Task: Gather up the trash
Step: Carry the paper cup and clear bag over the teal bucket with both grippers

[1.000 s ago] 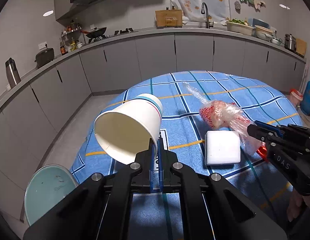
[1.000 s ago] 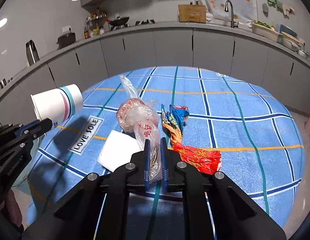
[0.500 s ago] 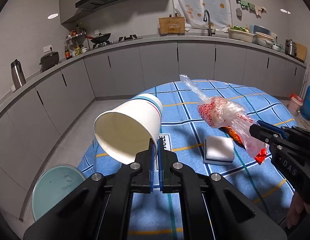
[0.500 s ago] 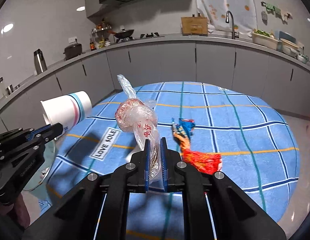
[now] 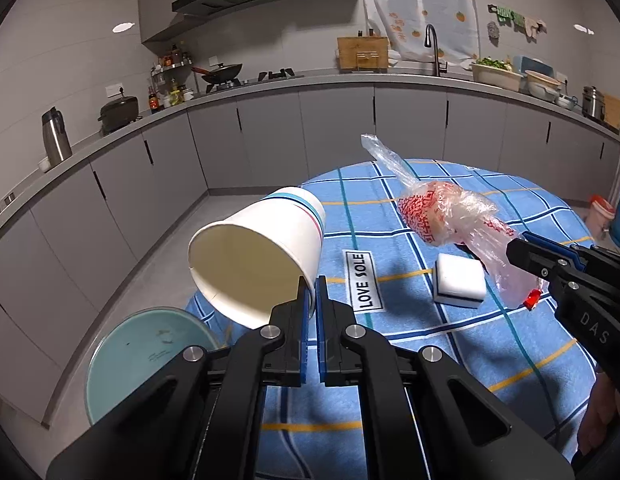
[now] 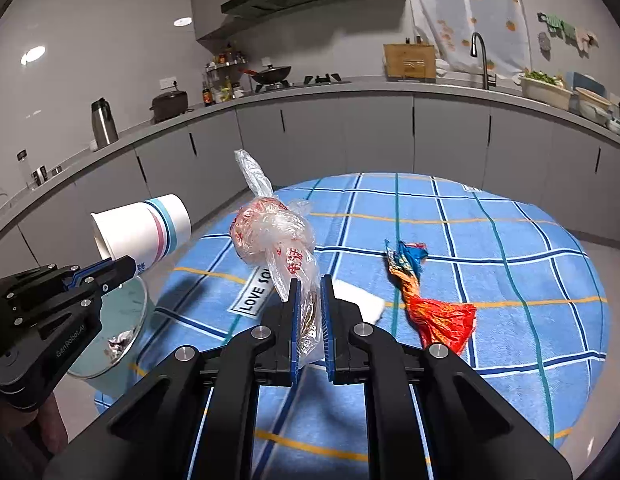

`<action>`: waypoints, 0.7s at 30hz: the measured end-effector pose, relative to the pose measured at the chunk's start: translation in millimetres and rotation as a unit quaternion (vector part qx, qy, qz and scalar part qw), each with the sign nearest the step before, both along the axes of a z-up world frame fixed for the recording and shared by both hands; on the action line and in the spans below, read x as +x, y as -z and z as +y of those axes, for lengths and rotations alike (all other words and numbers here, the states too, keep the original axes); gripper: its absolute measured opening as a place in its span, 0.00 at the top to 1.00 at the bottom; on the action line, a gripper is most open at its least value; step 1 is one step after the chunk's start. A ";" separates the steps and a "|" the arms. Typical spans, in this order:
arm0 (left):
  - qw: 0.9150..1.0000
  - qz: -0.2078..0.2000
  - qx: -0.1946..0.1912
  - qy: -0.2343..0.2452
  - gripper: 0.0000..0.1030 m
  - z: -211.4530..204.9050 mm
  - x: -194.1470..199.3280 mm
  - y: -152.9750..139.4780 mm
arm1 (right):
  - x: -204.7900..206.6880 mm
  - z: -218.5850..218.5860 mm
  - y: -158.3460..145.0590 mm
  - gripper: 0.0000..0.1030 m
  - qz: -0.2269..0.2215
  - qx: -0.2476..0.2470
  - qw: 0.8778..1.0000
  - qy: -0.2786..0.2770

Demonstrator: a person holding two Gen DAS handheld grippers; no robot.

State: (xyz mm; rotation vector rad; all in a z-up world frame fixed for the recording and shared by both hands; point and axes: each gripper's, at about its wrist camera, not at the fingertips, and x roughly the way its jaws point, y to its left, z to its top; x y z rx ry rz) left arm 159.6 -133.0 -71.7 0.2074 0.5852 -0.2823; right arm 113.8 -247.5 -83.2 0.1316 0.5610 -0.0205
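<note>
My left gripper (image 5: 310,294) is shut on the rim of a white paper cup (image 5: 258,256) with pink and teal bands, held tilted in the air; the cup also shows in the right wrist view (image 6: 144,230). My right gripper (image 6: 309,294) is shut on a clear plastic bag (image 6: 276,236) with red print, lifted above the table; the bag also shows in the left wrist view (image 5: 446,220). A pale teal trash bin (image 5: 146,356) stands on the floor left of the table, below the cup. A crumpled red, orange and blue wrapper (image 6: 428,304) lies on the blue checked tablecloth (image 6: 510,240).
A white sponge block (image 5: 460,280) and a "LOVE SOLE" label (image 5: 364,280) lie on the cloth. Grey kitchen cabinets (image 5: 342,132) curve around behind the table. The bin (image 6: 114,332) holds a bit of trash.
Both grippers have risen and drawn back from the table, lifting the bag off the cloth. The cup has come over the bin, which now shows more fully.
</note>
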 end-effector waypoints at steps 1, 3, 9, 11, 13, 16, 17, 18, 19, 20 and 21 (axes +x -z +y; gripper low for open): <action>1.000 -0.001 -0.001 -0.002 0.97 2.3 -1.3 -0.8 | -0.7 2.3 -1.5 0.90 -0.001 0.000 1.000 -0.002; 1.000 -0.002 -0.002 -0.004 0.97 7.8 -4.6 -1.9 | -2.3 6.9 -4.0 0.90 -0.003 -0.002 1.000 -0.006; 1.000 -0.008 -0.003 -0.010 0.96 18.6 -13.1 -5.7 | -5.4 18.5 -8.9 0.90 -0.009 -0.007 1.000 -0.017; 1.000 -0.009 -0.005 -0.013 0.97 22.1 -14.6 -7.0 | -6.5 21.4 -10.0 0.90 -0.010 -0.008 1.000 -0.019; 1.000 -0.012 -0.006 -0.016 0.97 26.1 -16.4 -8.9 | -8.0 24.3 -11.5 0.90 -0.013 -0.009 1.000 -0.022; 1.000 -0.014 -0.008 -0.019 0.97 30.2 -18.6 -11.2 | -9.4 27.0 -13.3 0.90 -0.014 -0.008 1.000 -0.026; 1.000 -0.015 -0.007 -0.020 0.97 30.7 -19.4 -11.5 | -9.8 28.5 -14.0 0.90 -0.015 -0.008 0.999 -0.028; 1.000 -0.015 -0.008 -0.021 0.96 32.2 -20.3 -11.6 | -10.0 30.1 -14.1 0.90 -0.015 -0.008 0.999 -0.029; 1.000 -0.016 -0.008 -0.022 0.96 32.5 -21.3 -12.2 | -9.9 31.5 -14.4 0.90 -0.015 -0.009 0.999 -0.030; 1.000 -0.016 -0.009 -0.023 0.97 33.9 -22.5 -12.1 | -9.7 33.1 -14.8 0.90 -0.016 -0.008 0.999 -0.033; 1.000 -0.016 -0.009 -0.024 0.97 35.3 -22.6 -12.4 | -9.8 34.6 -15.1 0.90 -0.016 -0.008 0.999 -0.034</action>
